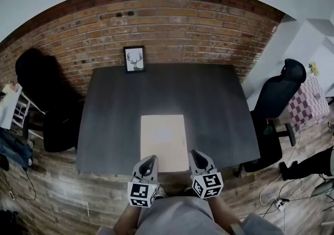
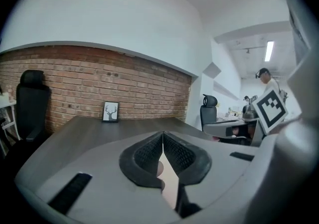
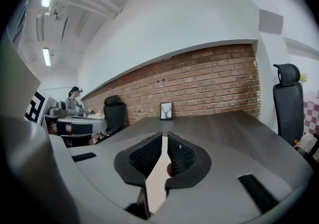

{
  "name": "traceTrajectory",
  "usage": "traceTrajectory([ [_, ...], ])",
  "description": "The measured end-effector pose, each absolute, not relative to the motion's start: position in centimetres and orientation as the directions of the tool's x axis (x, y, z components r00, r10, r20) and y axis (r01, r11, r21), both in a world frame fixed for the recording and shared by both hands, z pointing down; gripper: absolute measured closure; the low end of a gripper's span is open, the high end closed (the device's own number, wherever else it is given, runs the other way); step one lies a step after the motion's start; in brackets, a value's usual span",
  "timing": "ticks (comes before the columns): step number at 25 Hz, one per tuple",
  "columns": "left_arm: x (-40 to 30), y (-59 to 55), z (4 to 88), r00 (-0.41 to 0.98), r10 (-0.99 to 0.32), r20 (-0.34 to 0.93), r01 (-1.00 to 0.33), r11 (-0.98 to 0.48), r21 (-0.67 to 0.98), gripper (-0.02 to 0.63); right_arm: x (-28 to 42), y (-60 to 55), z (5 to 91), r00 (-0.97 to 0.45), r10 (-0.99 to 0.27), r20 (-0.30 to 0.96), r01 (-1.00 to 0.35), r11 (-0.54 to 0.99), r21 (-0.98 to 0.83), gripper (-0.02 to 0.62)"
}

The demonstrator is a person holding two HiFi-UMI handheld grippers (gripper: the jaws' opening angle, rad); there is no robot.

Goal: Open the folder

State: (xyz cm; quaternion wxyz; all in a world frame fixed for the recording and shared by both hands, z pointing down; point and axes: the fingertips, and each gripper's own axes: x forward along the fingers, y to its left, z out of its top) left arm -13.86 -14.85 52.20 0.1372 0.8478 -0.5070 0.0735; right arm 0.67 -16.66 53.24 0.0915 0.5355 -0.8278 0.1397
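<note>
A brick wall backs a dark table in an office. A black chair stands off the table's right side, and another is in shadow at the left.

On the table lies the pale folder. It is shut and flat, close to the near edge and a little right of centre. Its long axis runs straight away from the person toward the wall.

The person stands at that near edge with a tool in each hand, both aimed forward over the folder's short near end. The left tongs sit over the near-left corner. They are pressed together at the tips with nothing between them, and the left gripper view shows only the folder's pale face below. The right tongs sit at the near-right corner, just on the long right edge. They are all but closed, with only a sliver of a gap, and they too are empty.

Each tool is about equally near its own corner. Which long edge is the spine cannot be made out, so the free side will likely decide which hand lifts the cover.

A small framed deer print leans against the wall at the far edge, well clear of the folder.
</note>
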Motion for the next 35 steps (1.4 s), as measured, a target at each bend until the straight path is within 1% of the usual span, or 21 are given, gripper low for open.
traceTrajectory([
  [3,-13.1,-14.8,52.4,0.515,-0.816,0.265,-0.857,-0.488,0.163,0.601,1.3,-16.6,53.8,-0.407,-0.856,0.320,-0.913,0.376,-0.155,0.549],
  [4,-12.7,-14.9,52.5,0.532,-0.804,0.267,-0.847,-0.505,0.165,0.577,1.5,-16.8,54.0,-0.408,-0.853,0.325,-0.913,0.373,-0.165,0.540],
  [5,-12.3,-15.0,52.6,0.546,-0.793,0.271,-0.838,-0.520,0.164,0.530,1.7,-17.1,54.2,-0.409,-0.851,0.329,-0.912,0.372,-0.171,0.531],
  [6,-12.0,-15.2,52.8,0.553,-0.786,0.277,-0.833,-0.530,0.159,0.512,1.8,-17.4,54.4,-0.411,-0.849,0.333,-0.912,0.374,-0.170,0.526],
  [10,-11.2,-15.8,53.8,0.544,-0.777,0.317,-0.834,-0.540,0.108,0.487,2.3,-18.6,55.7,-0.419,-0.831,0.366,-0.908,0.386,-0.163,0.518],
  [12,-10.5,-16.0,54.1,0.546,-0.764,0.344,-0.827,-0.558,0.072,0.463,2.8,-19.0,56.2,-0.422,-0.822,0.383,-0.907,0.389,-0.163,0.512],
  [17,-9.7,-16.6,56.1,0.538,-0.732,0.418,-0.798,-0.601,-0.025,0.454,3.5,-19.8,58.1,-0.430,-0.798,0.423,-0.902,0.395,-0.173,0.508],
  [21,-8.4,-16.5,57.5,0.559,-0.687,0.465,-0.765,-0.643,-0.029,0.442,3.9,-19.7,59.7,-0.433,-0.779,0.453,-0.901,0.388,-0.194,0.505],
  [29,-5.3,-15.2,60.9,0.573,-0.592,0.567,-0.653,-0.748,-0.120,0.440,4.4,-18.9,64.9,-0.437,-0.711,0.551,-0.899,0.362,-0.245,0.502],
  [35,-3.8,-14.1,63.4,0.573,-0.539,0.618,-0.582,-0.798,-0.157,0.440,4.3,-17.8,67.7,-0.422,-0.677,0.603,-0.904,0.358,-0.231,0.502],
])
